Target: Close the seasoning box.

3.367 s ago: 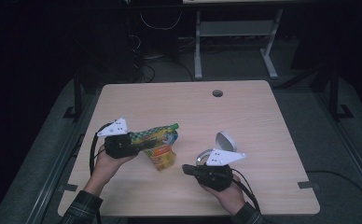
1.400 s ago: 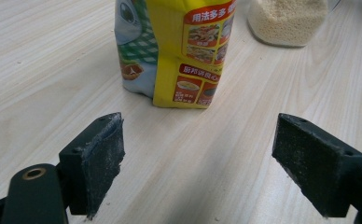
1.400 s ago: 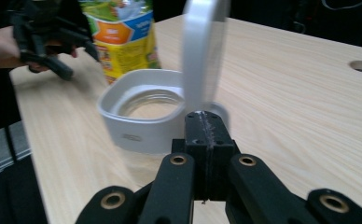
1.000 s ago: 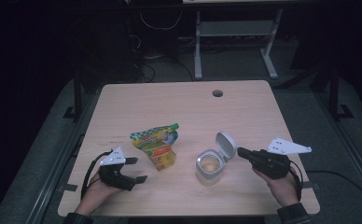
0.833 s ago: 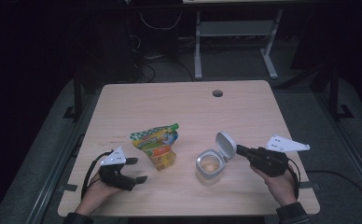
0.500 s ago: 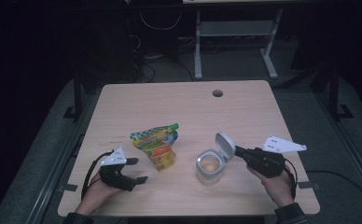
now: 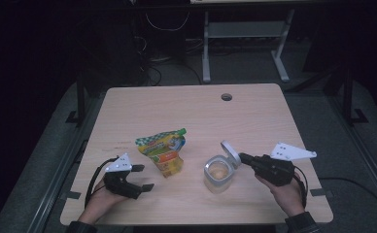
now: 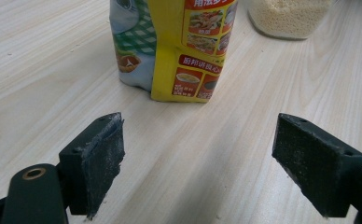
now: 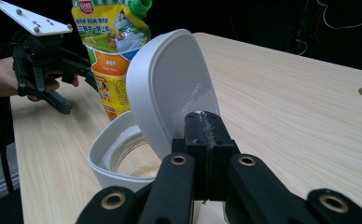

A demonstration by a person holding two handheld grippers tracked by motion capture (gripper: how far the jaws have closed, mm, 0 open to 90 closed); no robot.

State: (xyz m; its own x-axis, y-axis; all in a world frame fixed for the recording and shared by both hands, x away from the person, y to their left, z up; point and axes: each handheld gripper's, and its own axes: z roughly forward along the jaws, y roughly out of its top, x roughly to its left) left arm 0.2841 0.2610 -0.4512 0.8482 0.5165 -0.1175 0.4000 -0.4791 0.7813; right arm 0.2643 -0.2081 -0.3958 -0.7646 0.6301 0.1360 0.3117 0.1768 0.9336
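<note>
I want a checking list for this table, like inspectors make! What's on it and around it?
Surface: light wooden table with a round hole near the far edge.
Job's things: yellow and green spouted pouch standing upright; clear jar holding pale grains, its white hinged lid standing open.
Clutter: nothing seen.
Grippers: left tongs open, empty, short of the pouch; right tongs shut, their tip at the open lid.
Cables: a black one loops from the left tongs; more lie on the floor behind the table.
Surroundings: dark room, grey floor, metal frame behind.
</note>
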